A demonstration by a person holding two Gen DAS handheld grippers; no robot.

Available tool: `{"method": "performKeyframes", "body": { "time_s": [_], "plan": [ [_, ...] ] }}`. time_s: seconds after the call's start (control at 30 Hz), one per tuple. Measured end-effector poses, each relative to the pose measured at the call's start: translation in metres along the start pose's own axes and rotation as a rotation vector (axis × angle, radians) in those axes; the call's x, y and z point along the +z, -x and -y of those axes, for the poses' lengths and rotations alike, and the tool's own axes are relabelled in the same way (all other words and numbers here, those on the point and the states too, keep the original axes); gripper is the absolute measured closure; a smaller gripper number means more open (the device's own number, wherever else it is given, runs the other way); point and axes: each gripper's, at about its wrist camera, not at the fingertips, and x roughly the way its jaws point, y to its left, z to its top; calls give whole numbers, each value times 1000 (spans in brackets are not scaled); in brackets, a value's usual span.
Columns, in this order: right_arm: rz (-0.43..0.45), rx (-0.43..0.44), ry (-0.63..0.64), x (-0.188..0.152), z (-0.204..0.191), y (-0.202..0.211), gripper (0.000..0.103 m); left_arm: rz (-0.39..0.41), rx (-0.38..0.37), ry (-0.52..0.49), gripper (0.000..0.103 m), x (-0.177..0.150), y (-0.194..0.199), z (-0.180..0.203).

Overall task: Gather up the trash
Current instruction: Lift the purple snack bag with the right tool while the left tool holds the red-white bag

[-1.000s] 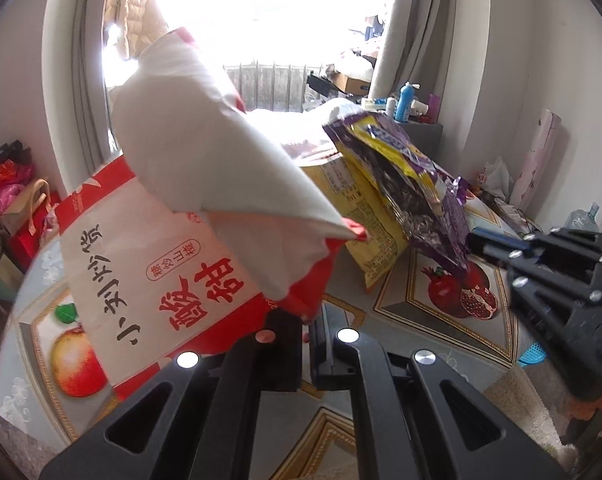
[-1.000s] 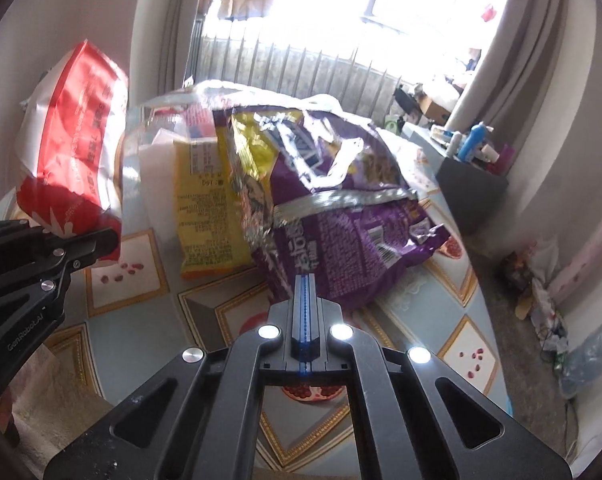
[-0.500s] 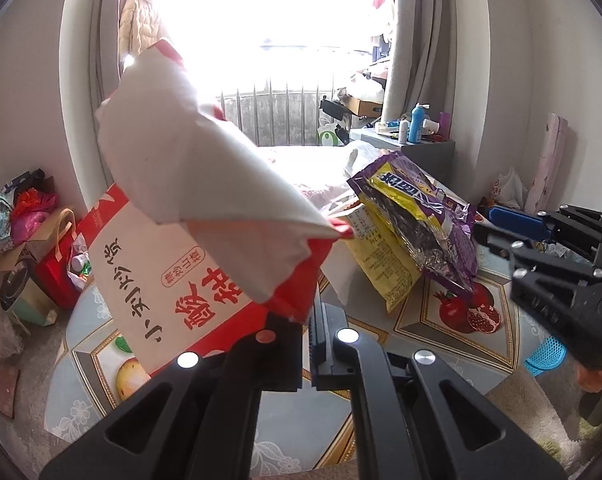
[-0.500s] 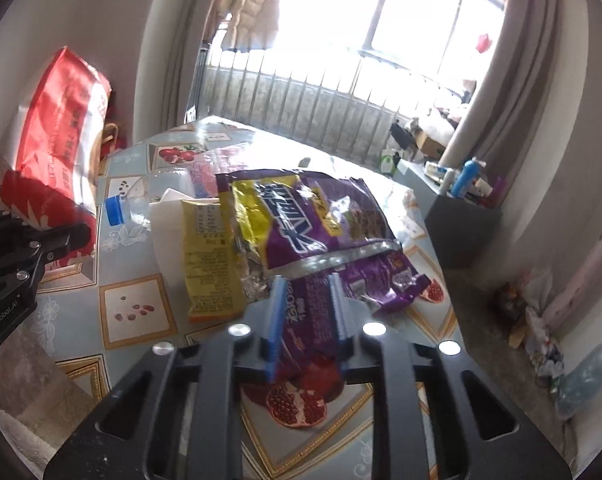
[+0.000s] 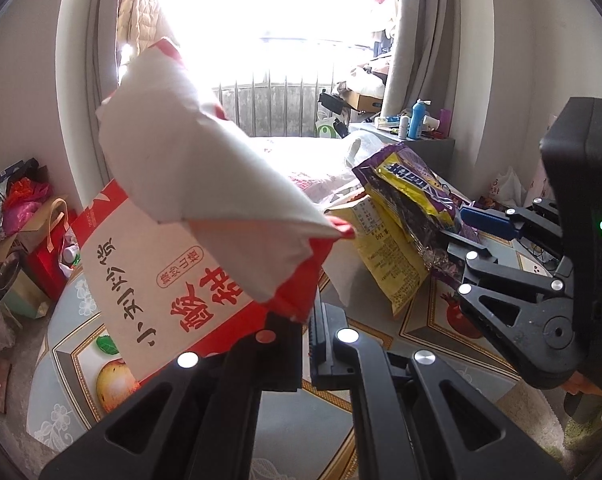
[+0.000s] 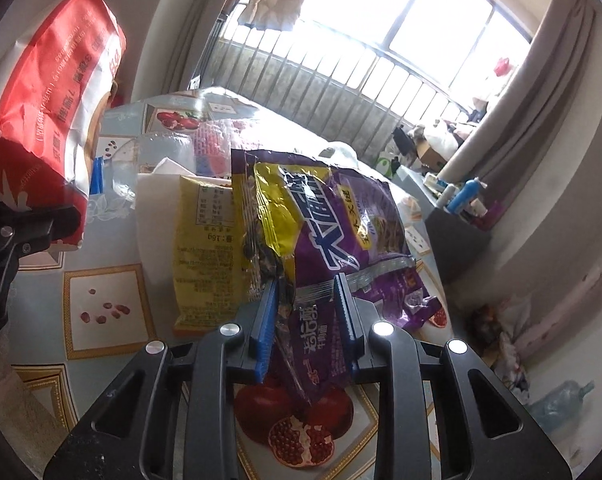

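My left gripper (image 5: 306, 320) is shut on the lower corner of a big red and white snack bag (image 5: 189, 216) and holds it up above the table; the bag also shows at the left of the right wrist view (image 6: 53, 76). My right gripper (image 6: 307, 308) stands open, its blue pads on either side of a purple and yellow snack bag (image 6: 321, 232), which still hangs between them above the table. The same purple bag (image 5: 413, 196) and right gripper (image 5: 481, 228) show in the left wrist view. A yellow wrapper (image 6: 205, 248) lies beside it on the table.
The table (image 6: 101, 308) has a fruit-print cloth. Clear plastic wrappers (image 6: 169, 148) and a white sheet lie behind the bags. A grey cabinet with bottles (image 6: 461, 200) stands at the right. Bags and boxes (image 5: 25, 216) sit on the floor at the left.
My right gripper has opened from shut to wide apart around the purple bag. Both grippers have risen and pulled back from the table; the left still holds the red and white bag.
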Motion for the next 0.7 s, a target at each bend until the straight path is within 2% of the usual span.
{"method": "performKeyframes", "body": {
  "time_s": [0.1,0.17,0.23,0.53,0.7],
  "plan": [
    [-30,-2,-13,-1,0,-7,81,0,0,0,101,0,-1,-1],
    [-39,-3,-23,-2,1,-8,98,-1,1,-1,101,1,-2,-2],
    [-47,-4,-33,-3,2,-8,102,0,3,-3,101,1,-2,-2],
    [34,-41,-95,-1,24,22,103,65,16,-53,101,8,15,11],
    [76,-96,-165,-5,56,44,103,132,-25,-113,101,26,34,27]
  ]
}}
